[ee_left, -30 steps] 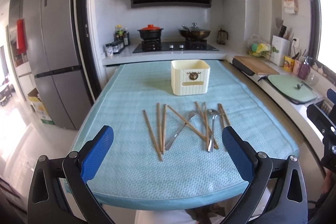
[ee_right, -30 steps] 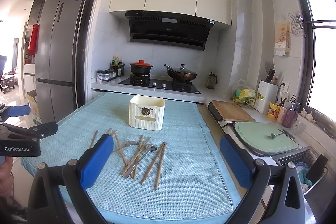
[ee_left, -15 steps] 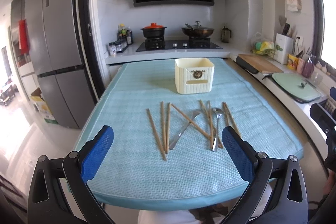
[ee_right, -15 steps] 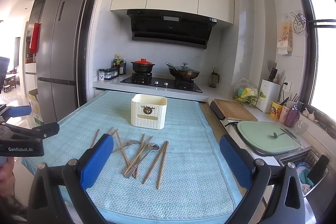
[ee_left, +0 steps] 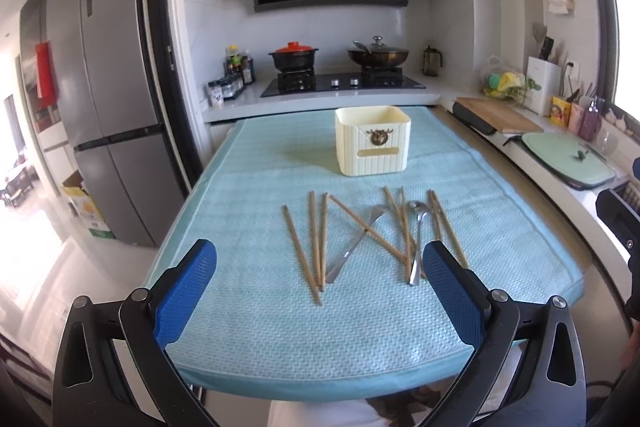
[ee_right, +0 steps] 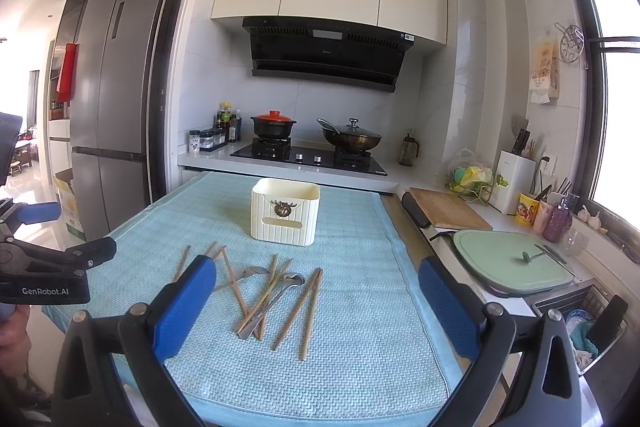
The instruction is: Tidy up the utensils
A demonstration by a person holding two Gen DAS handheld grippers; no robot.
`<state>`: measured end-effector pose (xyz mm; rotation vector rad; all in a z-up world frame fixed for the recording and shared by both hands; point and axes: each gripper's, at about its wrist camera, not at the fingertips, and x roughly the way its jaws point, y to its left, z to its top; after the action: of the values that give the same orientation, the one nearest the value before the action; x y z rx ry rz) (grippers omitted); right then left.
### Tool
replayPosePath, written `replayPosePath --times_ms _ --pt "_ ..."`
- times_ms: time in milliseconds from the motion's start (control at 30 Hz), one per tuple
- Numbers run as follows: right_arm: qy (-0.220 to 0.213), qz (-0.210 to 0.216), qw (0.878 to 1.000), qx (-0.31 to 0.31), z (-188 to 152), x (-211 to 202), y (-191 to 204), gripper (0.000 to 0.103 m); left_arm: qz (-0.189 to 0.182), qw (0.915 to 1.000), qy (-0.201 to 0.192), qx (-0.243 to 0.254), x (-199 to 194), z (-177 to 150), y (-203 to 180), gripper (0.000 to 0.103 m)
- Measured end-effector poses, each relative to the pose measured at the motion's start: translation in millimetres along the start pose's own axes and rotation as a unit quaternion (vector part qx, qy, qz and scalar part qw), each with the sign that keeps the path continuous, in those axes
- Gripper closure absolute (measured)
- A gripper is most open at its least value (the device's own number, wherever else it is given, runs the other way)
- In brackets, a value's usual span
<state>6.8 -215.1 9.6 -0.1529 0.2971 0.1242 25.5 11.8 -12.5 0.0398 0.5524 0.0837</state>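
On the near half of the mat: wooden chopsticks (ee_left: 316, 239) and two metal spoons are scattered in a loose row, some crossed over one another.
Long axes: most sticks are laid roughly near-to-far; one chopstick (ee_left: 366, 227) is crossed diagonally over the left spoon (ee_left: 354, 247).
Right spoon (ee_left: 417, 239): it is laid bowl-far, handle-near, among the right-hand sticks; in the right wrist view it (ee_right: 276, 297) is seen running diagonally.
Holder: a cream ribbed utensil box (ee_left: 373, 140) is stood upright beyond the row, towards the far middle of the mat, apart from the utensils, and appears empty from this angle.
Surface: everything is carried on a light-blue textured mat (ee_left: 248, 315) spread over the table.
Left gripper (ee_left: 320, 269): it is held spread wide, nothing between its blue pads, just near of the row; the leftmost sticks are lined up ahead of it.
Right gripper (ee_right: 318, 301): it is likewise held spread and empty, with the rightmost chopstick pair (ee_right: 306, 307) straight ahead, between its fingers.
Nearer hand: each cluster is judged to be served by the gripper on its own side; for the crossed middle pieces it cannot be told which is nearer.
Stage: nothing is judged to be sorted yet.
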Motion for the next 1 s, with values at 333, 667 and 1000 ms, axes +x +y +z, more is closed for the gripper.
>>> replayPosePath --times_ms 333,667,1000 --pt "0.001 0.0 1.0 0.0 0 1 1 0.0 0.0 1.0 0.002 0.002 2 -3 -2 0.0" --pt "0.001 0.0 1.0 0.0 0 1 1 0.0 -0.002 1.0 0.002 -0.001 2 -3 -1 0.0" --pt "-0.004 0.001 1.0 0.0 -4 2 3 0.0 -0.013 0.9997 -0.004 -0.018 3 -6 14 0.0"
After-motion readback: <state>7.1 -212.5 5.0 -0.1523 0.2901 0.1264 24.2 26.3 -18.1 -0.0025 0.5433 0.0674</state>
